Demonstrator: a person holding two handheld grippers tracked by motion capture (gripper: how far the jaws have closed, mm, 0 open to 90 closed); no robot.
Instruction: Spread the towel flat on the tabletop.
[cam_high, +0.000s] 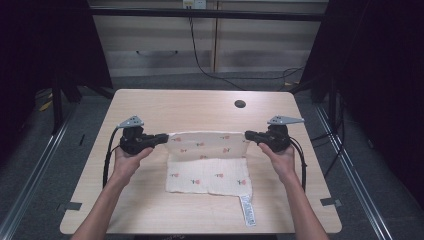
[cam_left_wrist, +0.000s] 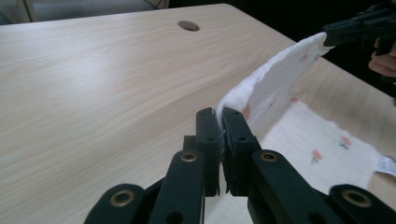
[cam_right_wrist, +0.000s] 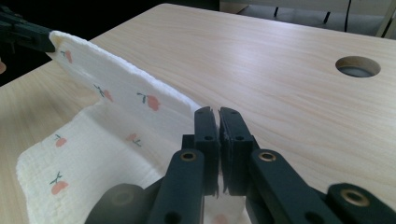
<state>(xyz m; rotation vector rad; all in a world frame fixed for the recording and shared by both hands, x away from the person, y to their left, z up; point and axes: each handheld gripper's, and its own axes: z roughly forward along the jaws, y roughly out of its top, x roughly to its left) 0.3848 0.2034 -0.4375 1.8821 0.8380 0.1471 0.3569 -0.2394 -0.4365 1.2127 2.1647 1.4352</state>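
Note:
A cream cloth (cam_high: 207, 167) printed with small red flowers lies across the middle of the wooden table (cam_high: 150, 105). Its far edge is lifted off the table and stretched between the two grippers. My left gripper (cam_high: 163, 138) is shut on the cloth's far left corner (cam_left_wrist: 229, 100). My right gripper (cam_high: 248, 134) is shut on the far right corner (cam_right_wrist: 194, 109). The near half of the cloth (cam_right_wrist: 70, 163) rests flat on the table. A white care label (cam_high: 247, 210) hangs out from its near right corner.
A round cable hole (cam_high: 240, 104) sits in the table's far right part. Bare wood lies left, right and beyond the cloth. Cables trail from both grippers over the table edges. Dark curtains and a cabinet stand behind the table.

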